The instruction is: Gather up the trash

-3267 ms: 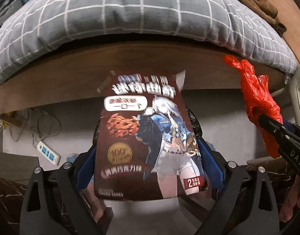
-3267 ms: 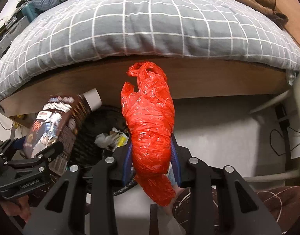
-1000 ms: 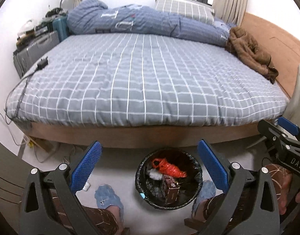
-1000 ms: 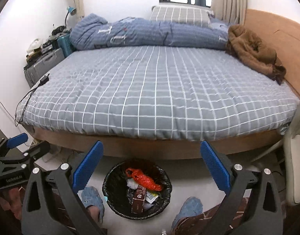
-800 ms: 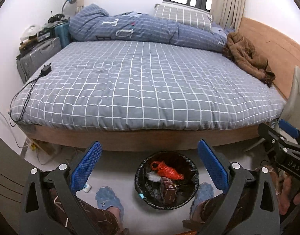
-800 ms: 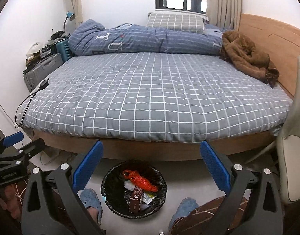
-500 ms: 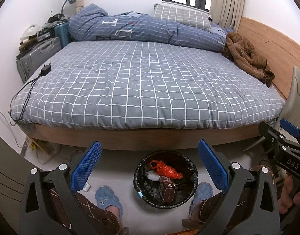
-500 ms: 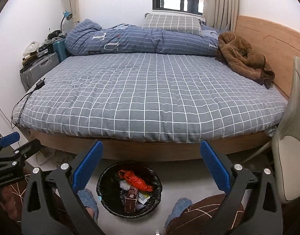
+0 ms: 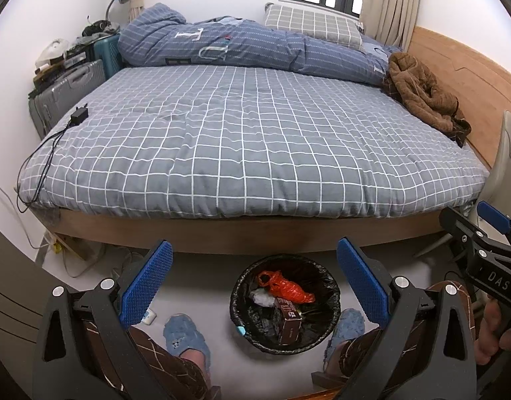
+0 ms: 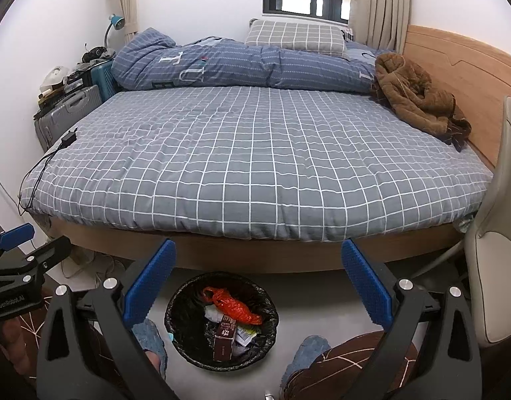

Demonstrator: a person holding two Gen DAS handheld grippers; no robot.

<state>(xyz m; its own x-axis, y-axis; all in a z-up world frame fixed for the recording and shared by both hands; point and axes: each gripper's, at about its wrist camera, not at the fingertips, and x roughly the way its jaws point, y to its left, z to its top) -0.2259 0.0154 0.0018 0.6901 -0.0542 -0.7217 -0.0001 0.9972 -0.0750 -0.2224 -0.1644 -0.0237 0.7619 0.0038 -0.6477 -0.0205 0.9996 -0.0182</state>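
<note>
Left wrist: both grippers, jaws apart, have released red bag and box into bin at 6 o'clock; collection appears complete.

Both grippers are held side by side and empty, the left gripper and the right gripper each with blue-padded jaws spread wide, a hand gripping the right one's handle, and slippered feet and patterned trouser legs below.
</note>
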